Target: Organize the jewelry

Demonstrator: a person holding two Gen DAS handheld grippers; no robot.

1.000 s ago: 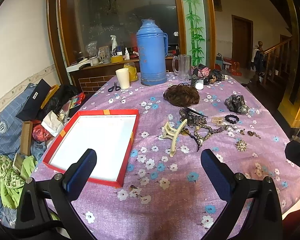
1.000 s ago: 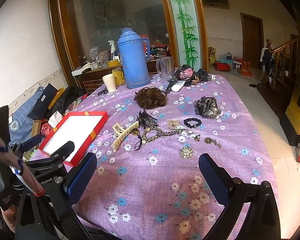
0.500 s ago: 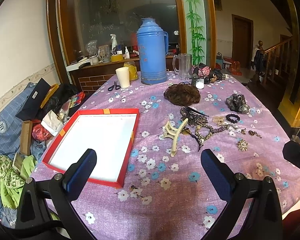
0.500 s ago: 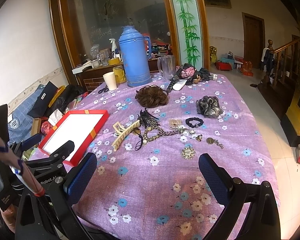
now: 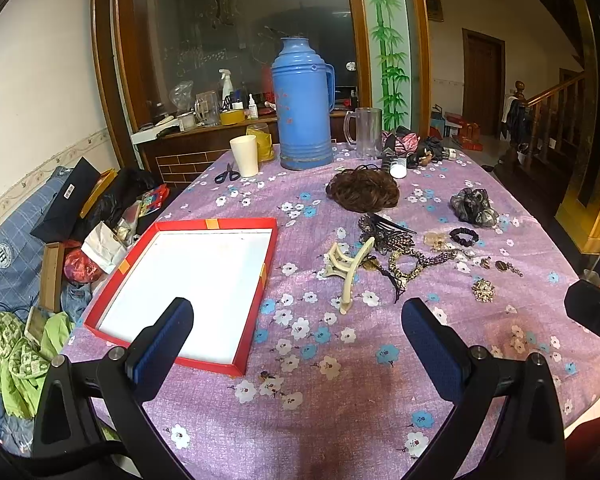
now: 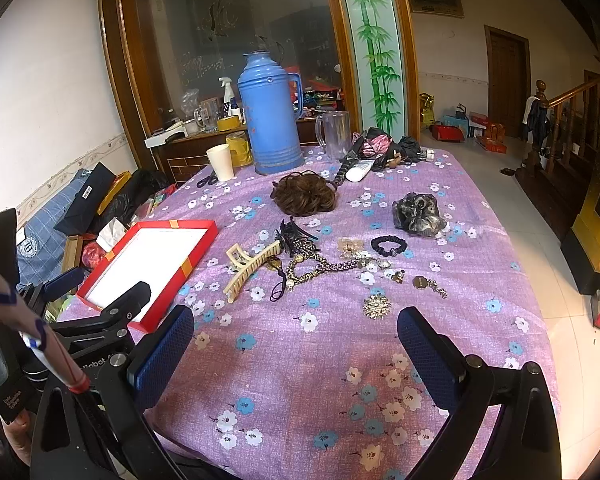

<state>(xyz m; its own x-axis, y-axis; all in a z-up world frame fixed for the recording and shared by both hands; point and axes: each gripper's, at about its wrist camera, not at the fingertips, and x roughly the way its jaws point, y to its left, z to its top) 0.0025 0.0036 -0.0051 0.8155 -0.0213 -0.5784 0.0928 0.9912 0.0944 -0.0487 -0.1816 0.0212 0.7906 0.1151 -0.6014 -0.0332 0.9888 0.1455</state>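
A red-rimmed box lid with a white inside [image 5: 272, 236] [image 6: 204, 240] lies on the purple flowered tablecloth. Right of it is a spread of jewelry and hair pieces: a cream claw clip [image 5: 350, 268] [image 6: 250, 266], a beaded chain [image 5: 412, 262] [image 6: 324, 268], a black scrunchie [image 5: 464, 237] [image 6: 389, 245], a round brooch [image 5: 483, 290] [image 6: 377, 305], a brown hair bun [image 5: 363, 190] [image 6: 304, 193]. My left gripper [image 5: 298, 334] is open and empty above the near table edge. My right gripper [image 6: 296, 342] is open and empty, short of the brooch.
A blue thermos [image 5: 302, 104], a glass mug [image 5: 365, 133], a white cup [image 5: 245, 156] and scissors [image 5: 227, 174] stand at the far end. A grey scrunchie [image 6: 418, 214] lies right. Clutter fills a bench [image 5: 16, 240] on the left.
Both grippers have shifted only slightly; the view has drifted a little. Nothing on the table has moved.
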